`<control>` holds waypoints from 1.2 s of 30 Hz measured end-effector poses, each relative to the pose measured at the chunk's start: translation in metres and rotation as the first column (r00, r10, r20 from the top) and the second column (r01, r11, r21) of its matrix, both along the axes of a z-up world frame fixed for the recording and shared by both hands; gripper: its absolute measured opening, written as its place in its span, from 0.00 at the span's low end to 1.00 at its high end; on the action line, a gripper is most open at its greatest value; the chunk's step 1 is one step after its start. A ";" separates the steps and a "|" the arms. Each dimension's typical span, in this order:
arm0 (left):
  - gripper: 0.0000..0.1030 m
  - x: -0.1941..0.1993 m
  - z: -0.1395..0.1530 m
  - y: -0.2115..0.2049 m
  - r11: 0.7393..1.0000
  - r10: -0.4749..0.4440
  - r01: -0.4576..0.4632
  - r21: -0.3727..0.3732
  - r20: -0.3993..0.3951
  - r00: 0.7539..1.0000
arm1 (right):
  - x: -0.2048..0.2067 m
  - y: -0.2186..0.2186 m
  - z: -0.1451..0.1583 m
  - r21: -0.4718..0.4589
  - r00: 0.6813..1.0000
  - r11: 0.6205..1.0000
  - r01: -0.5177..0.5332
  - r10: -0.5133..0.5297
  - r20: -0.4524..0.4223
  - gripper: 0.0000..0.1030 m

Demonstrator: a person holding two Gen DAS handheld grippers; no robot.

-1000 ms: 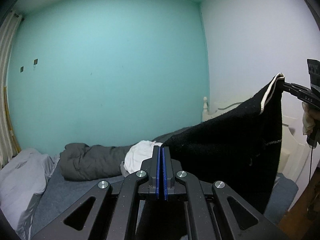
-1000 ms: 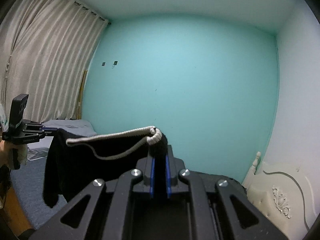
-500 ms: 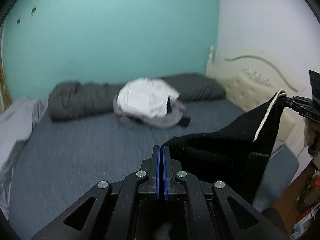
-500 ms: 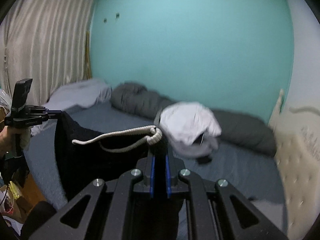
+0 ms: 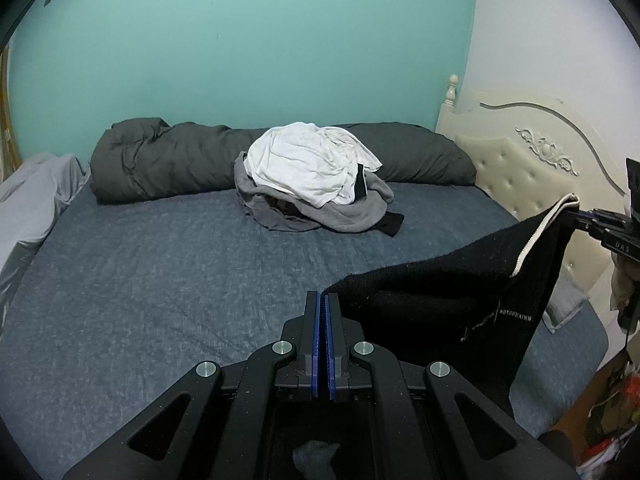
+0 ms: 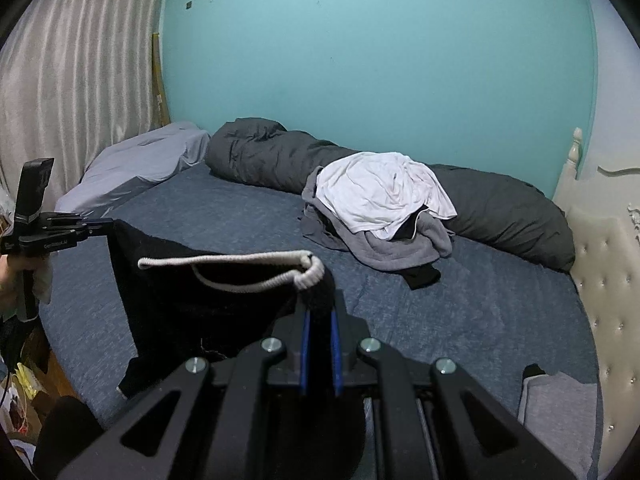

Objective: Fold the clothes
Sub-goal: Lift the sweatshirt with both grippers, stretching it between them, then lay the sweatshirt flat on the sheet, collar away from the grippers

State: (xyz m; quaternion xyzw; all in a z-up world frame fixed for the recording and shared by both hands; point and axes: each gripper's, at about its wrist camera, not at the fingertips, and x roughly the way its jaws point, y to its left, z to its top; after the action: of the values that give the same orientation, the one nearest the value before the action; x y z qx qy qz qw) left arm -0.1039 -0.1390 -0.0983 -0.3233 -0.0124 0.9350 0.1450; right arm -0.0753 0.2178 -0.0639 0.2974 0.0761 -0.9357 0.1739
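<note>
A second ago my cameras faced the teal wall; now both tilt down over the bed (image 5: 160, 280). My left fingers (image 5: 322, 300) pinch one corner of the black garment (image 5: 440, 300), my right fingers (image 6: 319, 308) clamp its white-corded edge. It hangs stretched between them above the bed. A clothes pile (image 5: 316, 176) lies beyond.
</note>
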 end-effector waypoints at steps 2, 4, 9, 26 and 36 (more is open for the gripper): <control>0.02 -0.017 -0.006 0.001 1.000 0.001 -0.001 0.001 0.012 1.000 | -0.016 0.002 -0.006 -0.004 1.000 1.000 0.008 -0.008 0.011 0.08; 0.02 -0.033 -0.013 0.001 1.000 0.003 -0.003 0.003 0.024 1.000 | -0.033 0.005 -0.012 -0.010 1.000 1.000 0.017 -0.017 0.026 0.08; 0.02 -0.074 -0.029 0.003 1.000 0.006 -0.007 0.006 0.054 0.998 | -0.081 0.012 -0.034 -0.018 0.997 0.999 0.035 -0.034 0.069 0.08; 0.02 -0.230 -0.149 0.010 0.999 0.014 -0.006 -0.036 0.210 0.978 | -0.244 0.025 -0.156 -0.014 0.973 0.993 0.119 -0.114 0.200 0.08; 0.02 -0.306 -0.230 0.015 0.998 0.043 -0.026 -0.058 0.320 0.946 | -0.321 0.030 -0.238 0.012 0.949 0.986 0.166 -0.163 0.269 0.08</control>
State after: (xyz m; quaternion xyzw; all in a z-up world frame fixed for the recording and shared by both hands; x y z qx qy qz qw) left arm -0.4102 -0.1236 -0.3279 -0.4748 -0.0167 0.8723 0.1161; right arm -0.3966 0.2480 -0.3020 0.4261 0.0218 -0.8982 0.1057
